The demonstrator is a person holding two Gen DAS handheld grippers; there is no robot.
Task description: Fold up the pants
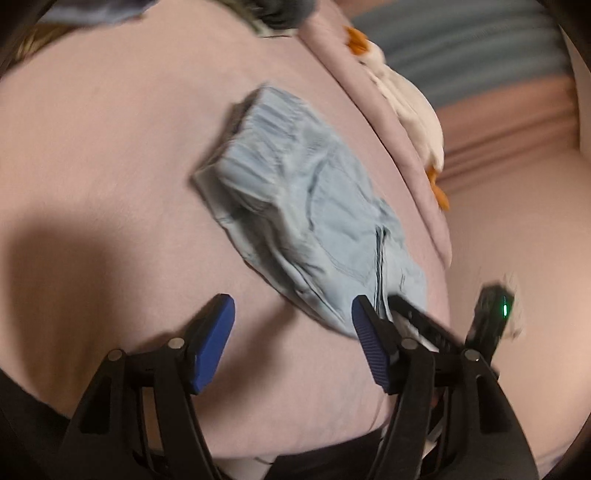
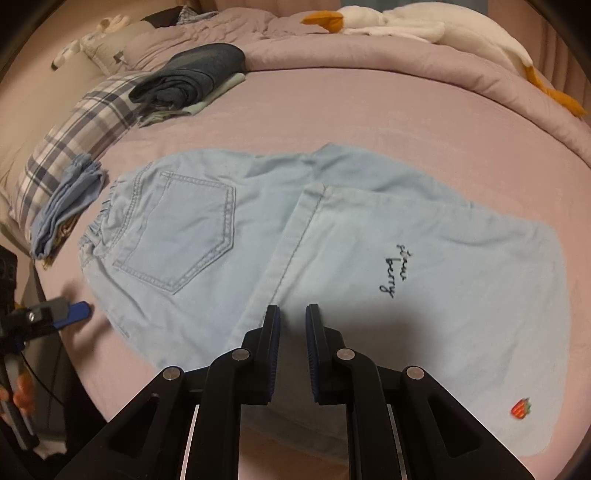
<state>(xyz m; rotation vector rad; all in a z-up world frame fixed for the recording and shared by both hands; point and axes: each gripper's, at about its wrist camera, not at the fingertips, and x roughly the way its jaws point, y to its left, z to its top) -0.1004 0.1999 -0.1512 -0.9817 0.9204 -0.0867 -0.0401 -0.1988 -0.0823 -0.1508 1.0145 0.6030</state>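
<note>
The pants [image 2: 295, 258] lie lengthwise just ahead of my right fingers [image 2: 292, 314], pressed nearly together, empty; my left fingers [image 1: 291, 317] spread, off the waistband end.

We see a bed [image 2: 332, 107] under a pale pink sheet, lit warmly, with soft shadows at its near edge. Along the bed's far side lies a rolled pink duvet [image 2: 369, 55], and on it rests a white plush goose [image 2: 424, 26] with orange feet. A plaid pillow [image 2: 74, 136] sits at the bed's left end. Beside that pillow is a dark folded stack of clothes [image 2: 192, 77].
</note>
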